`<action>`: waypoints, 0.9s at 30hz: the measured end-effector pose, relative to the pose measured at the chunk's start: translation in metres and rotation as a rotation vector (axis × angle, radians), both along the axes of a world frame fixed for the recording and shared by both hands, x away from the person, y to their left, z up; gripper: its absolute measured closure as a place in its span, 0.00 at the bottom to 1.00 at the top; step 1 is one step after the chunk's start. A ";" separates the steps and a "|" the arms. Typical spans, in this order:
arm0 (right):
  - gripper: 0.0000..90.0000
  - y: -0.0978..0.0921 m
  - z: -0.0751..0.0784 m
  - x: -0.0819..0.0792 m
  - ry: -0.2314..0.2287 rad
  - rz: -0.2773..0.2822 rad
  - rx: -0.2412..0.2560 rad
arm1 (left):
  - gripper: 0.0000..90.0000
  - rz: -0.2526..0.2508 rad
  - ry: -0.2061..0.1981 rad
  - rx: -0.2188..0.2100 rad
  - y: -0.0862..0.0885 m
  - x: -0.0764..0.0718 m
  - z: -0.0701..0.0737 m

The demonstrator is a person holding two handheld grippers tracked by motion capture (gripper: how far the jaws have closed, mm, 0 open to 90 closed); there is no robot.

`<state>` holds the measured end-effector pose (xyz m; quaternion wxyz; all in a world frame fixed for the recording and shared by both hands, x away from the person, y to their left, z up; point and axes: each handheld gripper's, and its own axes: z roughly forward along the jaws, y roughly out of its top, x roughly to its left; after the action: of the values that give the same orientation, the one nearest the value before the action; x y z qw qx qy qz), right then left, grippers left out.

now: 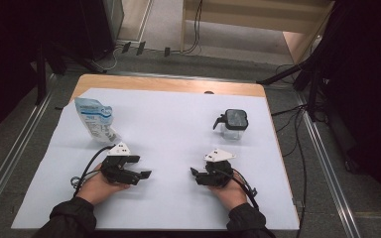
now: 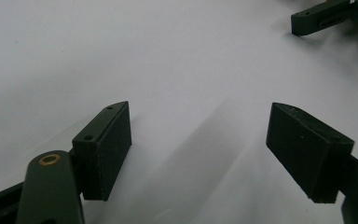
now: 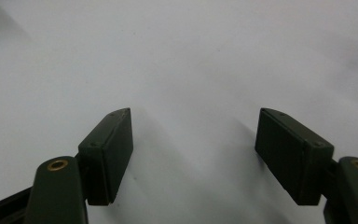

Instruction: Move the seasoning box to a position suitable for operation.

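Both hands are resting low on the white sheet (image 1: 168, 144); the left gripper (image 1: 138, 171) and right gripper (image 1: 198, 174) are pointing inward, jaws spread, gripping nothing; the pouch (image 1: 95, 119) is lying beyond the left fingers, the clear jar (image 1: 233, 124) beyond the right; pouch print is unreadable.

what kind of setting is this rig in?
Probably a lab or data-collection workstation, not a home: a wooden table under a white paper sheet, metal floor rails on both sides, and black stands with loose cables around it.
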<state>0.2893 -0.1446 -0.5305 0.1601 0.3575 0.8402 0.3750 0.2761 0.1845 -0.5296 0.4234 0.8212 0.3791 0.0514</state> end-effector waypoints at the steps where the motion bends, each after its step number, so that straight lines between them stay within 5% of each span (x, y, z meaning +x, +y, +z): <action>1: 0.31 0.000 0.000 0.000 -0.001 -0.001 -0.001 | 0.27 0.002 0.002 0.004 0.000 0.000 0.001; 5: 0.31 0.000 0.000 0.000 -0.002 -0.002 0.000 | 0.27 -0.005 0.012 0.022 0.000 0.000 0.004; 9: 0.31 0.000 0.000 0.000 0.001 -0.001 0.002 | 0.27 -0.002 -0.004 -0.036 0.002 0.000 0.010; 16: 0.29 -0.004 0.007 0.002 0.056 0.004 0.028 | 0.34 -0.013 0.033 -0.054 0.006 0.005 0.023; 24: 0.31 -0.021 0.033 0.002 0.086 -0.066 0.164 | 0.46 -0.057 0.047 -0.056 0.008 -0.003 0.034; 27: 0.26 -0.033 0.046 0.000 0.025 -0.109 0.154 | 0.46 -0.053 0.043 -0.070 0.010 -0.003 0.037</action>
<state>0.2893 -0.1778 -0.4845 0.1416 0.4184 0.7902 0.4248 0.2730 0.1940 -0.4924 0.4448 0.8166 0.3678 0.0092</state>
